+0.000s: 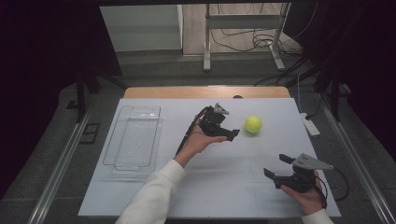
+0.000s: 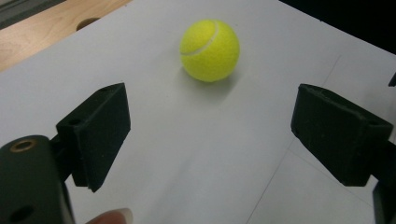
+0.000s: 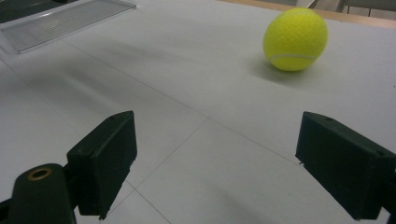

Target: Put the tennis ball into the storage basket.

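Observation:
A yellow-green tennis ball [image 1: 252, 124] rests on the white sheet [image 1: 224, 186], right of the middle. My left gripper [image 1: 228, 127] hovers just left of the ball, open, jaws pointing at it. In the left gripper view the ball [image 2: 210, 50] lies a short way beyond the gripper [image 2: 210, 135], whose jaws stand wide apart with nothing between them. My right gripper [image 1: 276, 166] is open too, near the front right of the sheet. In the right gripper view the ball [image 3: 295, 39] sits farther off to the right, well past the empty gripper [image 3: 215, 163].
A clear plastic tray [image 1: 140, 108] sits empty at the left of the sheet, its corner [image 3: 60, 18] seen in the right gripper view. A wooden table edge [image 1: 205, 92] runs along the back. A white power strip [image 1: 310, 125] lies off the right side.

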`<state>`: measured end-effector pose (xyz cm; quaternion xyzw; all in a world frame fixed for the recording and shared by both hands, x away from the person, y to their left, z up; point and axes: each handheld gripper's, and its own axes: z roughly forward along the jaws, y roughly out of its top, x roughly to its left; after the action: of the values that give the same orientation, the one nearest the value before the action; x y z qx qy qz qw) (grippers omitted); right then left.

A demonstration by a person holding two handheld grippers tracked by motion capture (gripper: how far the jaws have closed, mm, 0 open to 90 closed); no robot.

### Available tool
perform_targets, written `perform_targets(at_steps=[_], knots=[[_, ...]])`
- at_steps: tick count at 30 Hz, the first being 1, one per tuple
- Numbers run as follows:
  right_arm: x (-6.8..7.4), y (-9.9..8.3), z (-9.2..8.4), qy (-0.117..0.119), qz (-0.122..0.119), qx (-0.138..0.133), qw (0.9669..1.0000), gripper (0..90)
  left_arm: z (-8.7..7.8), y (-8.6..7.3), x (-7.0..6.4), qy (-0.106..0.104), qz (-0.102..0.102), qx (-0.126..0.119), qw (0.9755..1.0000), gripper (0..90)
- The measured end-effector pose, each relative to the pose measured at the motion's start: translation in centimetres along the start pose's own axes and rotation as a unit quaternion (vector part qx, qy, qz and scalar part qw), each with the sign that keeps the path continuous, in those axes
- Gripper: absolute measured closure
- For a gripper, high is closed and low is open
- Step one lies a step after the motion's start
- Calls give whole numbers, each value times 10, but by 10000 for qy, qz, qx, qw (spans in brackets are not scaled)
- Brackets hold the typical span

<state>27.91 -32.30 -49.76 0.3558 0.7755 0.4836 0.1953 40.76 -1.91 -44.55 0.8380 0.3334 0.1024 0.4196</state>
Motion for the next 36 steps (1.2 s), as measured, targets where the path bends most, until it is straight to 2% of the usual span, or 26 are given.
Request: perform_targets(at_steps=[22,36], knots=[[0,0,1,-5,7,17,10000,129,13,16,-3,-115,104,30,9999,134],[0,0,1,4,7,26,10000,129,21,21,-4,-147,70,44,9999,134]])
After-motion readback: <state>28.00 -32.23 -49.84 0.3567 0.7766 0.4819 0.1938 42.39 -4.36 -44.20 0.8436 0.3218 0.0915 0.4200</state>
